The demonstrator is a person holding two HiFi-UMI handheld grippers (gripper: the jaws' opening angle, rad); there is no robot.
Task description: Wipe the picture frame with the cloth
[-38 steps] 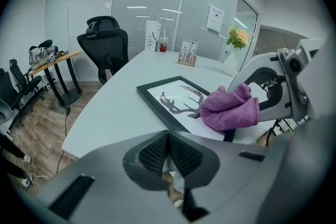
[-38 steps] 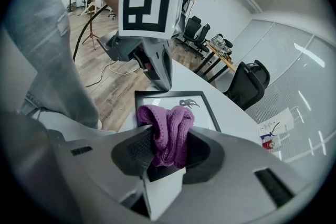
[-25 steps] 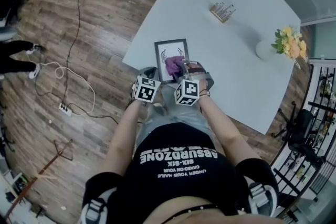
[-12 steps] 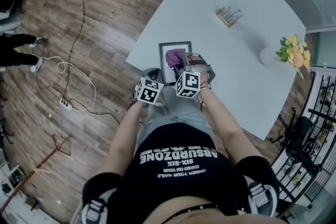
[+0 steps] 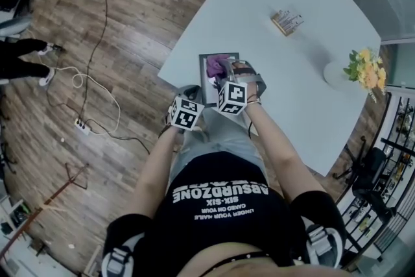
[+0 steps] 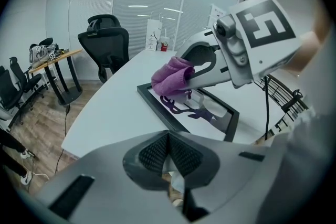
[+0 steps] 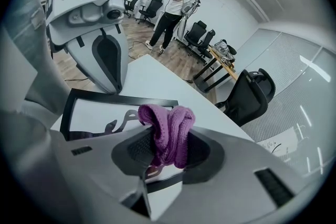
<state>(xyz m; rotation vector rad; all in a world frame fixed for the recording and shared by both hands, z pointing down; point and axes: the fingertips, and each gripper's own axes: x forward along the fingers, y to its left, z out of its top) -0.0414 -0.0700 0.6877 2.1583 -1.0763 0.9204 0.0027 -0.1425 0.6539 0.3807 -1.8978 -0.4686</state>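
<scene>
The frame (image 5: 203,80) lies flat on the white table (image 5: 292,74). Over the frame, the right gripper (image 7: 167,148) has its jaws pinching a bunched purple cloth (image 7: 168,126). The left gripper (image 6: 169,153) hangs just short of the frame, its jaws pressed together on nothing.

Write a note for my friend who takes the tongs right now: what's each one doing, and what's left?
Right tongs: shut on the purple cloth, over the picture frame, which lies flat on the table.
Left tongs: shut, empty, just off the table edge near the frame.
Done: cloth gripped and brought to the frame.
Left: wipe glass and border; how much is already wiped cannot be told.
</scene>
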